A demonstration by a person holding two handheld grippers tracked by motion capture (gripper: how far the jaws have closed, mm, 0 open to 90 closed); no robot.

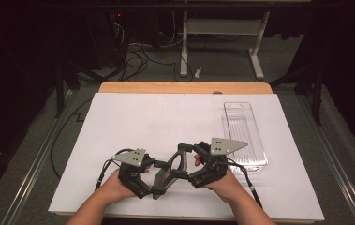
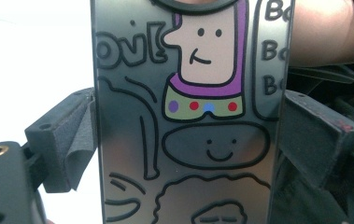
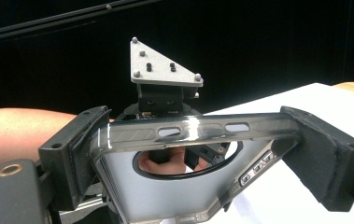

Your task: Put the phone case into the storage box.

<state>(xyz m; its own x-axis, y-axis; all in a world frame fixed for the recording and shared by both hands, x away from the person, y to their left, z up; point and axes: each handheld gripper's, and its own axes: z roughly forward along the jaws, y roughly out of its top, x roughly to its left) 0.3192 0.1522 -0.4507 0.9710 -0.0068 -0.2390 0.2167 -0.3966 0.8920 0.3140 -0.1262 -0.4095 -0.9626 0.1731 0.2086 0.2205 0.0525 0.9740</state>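
A grey translucent phone case (image 1: 169, 169) is held between both grippers above the near edge of the table. Its back carries cartoon drawings (image 2: 202, 60), among them a purple-framed face and a row of coloured dots. My left gripper (image 1: 155, 183) is shut on the case (image 2: 191, 140), with one jaw pressed to each long side. My right gripper (image 1: 184, 161) is shut across the case's camera end (image 3: 198, 154), where a round cut-out (image 3: 184, 161) shows a hand behind it. The left gripper's grey plate (image 3: 163, 65) stands beyond the case in the right gripper view.
A clear plastic tray (image 1: 243, 136) lies on the white sheet (image 1: 166, 122) to the right of the grippers. The table's wooden edge (image 1: 184, 87) runs along the far side. Cables and a white desk frame (image 1: 222, 42) stand on the floor beyond.
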